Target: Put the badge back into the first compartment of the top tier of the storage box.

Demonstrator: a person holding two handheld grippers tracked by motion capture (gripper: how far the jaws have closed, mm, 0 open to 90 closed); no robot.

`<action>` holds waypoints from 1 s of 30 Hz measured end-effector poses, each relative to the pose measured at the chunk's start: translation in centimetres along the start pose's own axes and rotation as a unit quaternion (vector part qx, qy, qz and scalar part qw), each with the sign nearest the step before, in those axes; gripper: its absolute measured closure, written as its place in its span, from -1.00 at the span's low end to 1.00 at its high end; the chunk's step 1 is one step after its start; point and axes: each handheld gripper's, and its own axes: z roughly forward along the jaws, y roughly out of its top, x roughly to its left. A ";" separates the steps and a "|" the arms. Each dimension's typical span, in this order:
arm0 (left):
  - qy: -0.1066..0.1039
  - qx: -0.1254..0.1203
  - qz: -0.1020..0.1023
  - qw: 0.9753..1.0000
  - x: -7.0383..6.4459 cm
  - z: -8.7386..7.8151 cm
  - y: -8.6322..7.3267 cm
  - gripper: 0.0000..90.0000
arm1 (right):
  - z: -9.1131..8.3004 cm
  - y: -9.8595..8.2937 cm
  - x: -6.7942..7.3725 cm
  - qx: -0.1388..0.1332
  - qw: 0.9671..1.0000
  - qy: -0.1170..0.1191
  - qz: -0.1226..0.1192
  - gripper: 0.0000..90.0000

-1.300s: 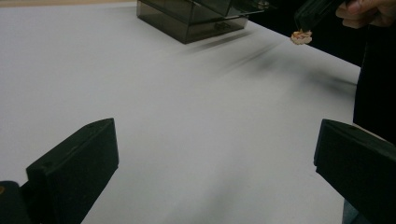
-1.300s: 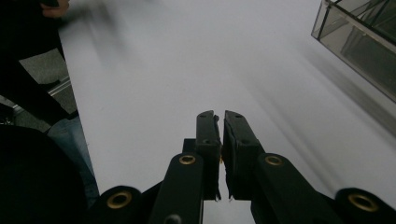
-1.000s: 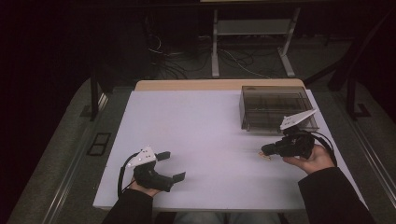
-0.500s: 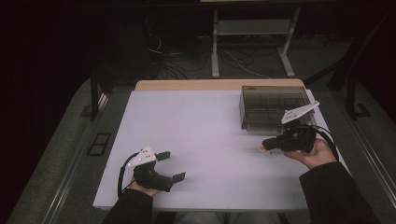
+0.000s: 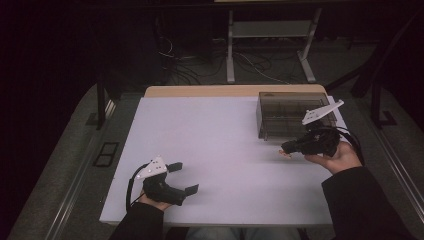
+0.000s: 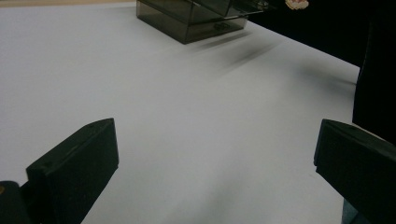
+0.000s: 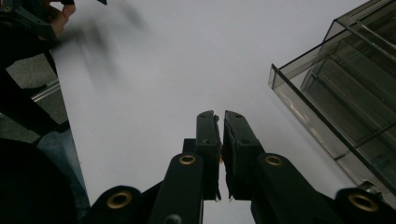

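Your right gripper [image 5: 288, 148] has lifted and drifted toward the smoked plastic box [image 5: 292, 114] over the last second; a second ago it sat lower and nearer you, and now its grey plate crosses in front of the box's near right corner in the high view. Its fingers [image 7: 208, 135] are clenched together with only a sliver of gap, and in the right gripper view nothing shows between them. A small orange speck sits at the tips in the high view, too small to tell what it is. The box lies just to the right of those fingers and slightly ahead, its near wall close but apart from them.

Your left gripper [image 5: 181, 177] has not moved: it rests low over the tabletop [image 5: 220, 145] near the front edge, fingers [image 6: 74, 168] spread wide and grasping nothing, with the box far ahead of them across bare surface.

By my reading, the right hand is closing in on the box, so the approach is under way and no contact is made yet.
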 end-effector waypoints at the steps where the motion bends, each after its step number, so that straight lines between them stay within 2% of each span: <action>1: 0.000 0.000 0.000 1.000 0.0 0.0 0.0 -1.00 | 0.0 0.1 -0.1 -0.002 1.000 0.000 0.000 0.86; 30: -0.001 0.000 0.001 1.000 0.0 0.0 0.0 -1.00 | -1.2 4.3 -1.5 -0.001 1.000 -0.031 -0.005 0.86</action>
